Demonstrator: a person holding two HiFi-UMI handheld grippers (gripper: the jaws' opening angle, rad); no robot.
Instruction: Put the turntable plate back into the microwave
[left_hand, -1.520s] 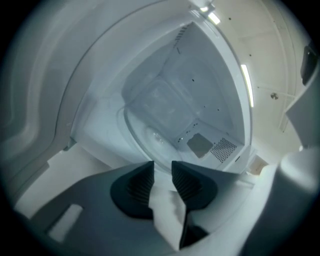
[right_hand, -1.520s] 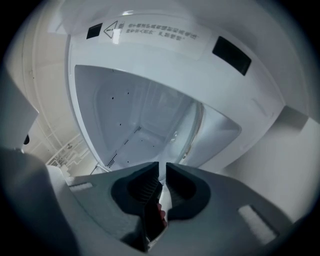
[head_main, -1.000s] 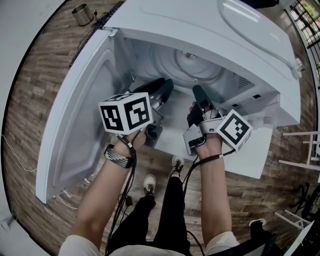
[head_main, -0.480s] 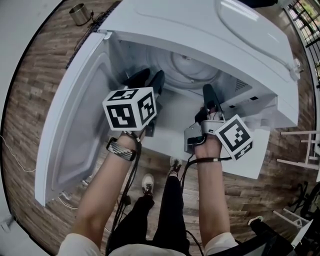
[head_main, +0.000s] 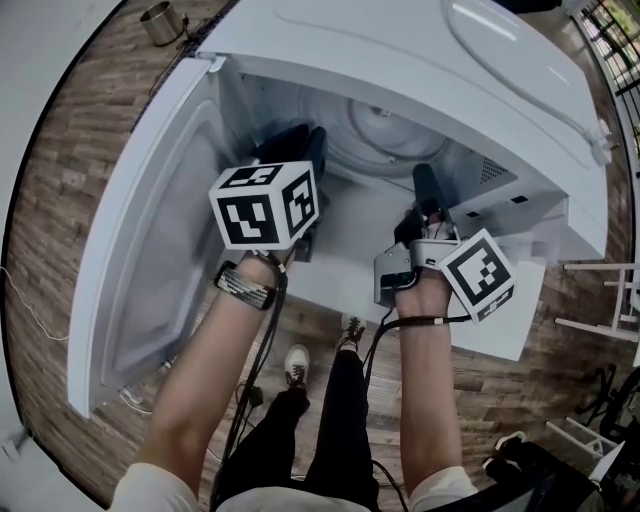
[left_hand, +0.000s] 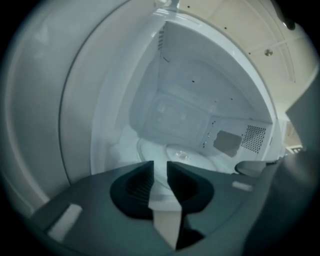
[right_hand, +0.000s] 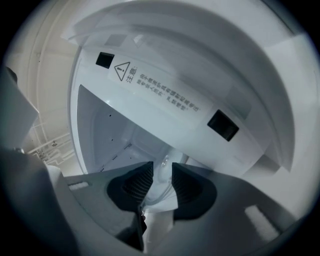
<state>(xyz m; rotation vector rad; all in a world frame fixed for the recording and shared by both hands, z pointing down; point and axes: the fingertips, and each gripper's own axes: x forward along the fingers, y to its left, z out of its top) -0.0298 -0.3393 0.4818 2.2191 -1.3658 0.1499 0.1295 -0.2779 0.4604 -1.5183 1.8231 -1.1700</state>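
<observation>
The glass turntable plate lies flat on the floor of the open white microwave. My left gripper reaches into the left side of the cavity. Its jaws have just been closing and stand a narrow gap apart with nothing between them. The plate shows beyond them. My right gripper is at the cavity's right front, by the plate's near rim. Its jaws have just been opening and hold nothing.
The microwave door hangs wide open at the left. Inside are a mesh vent and a warning label on the frame. A metal cup and a white rack stand on the wood floor.
My left gripper has moved left and deeper into the cavity. My right gripper has shifted right, away from the plate's middle. The plate stays flat inside.
</observation>
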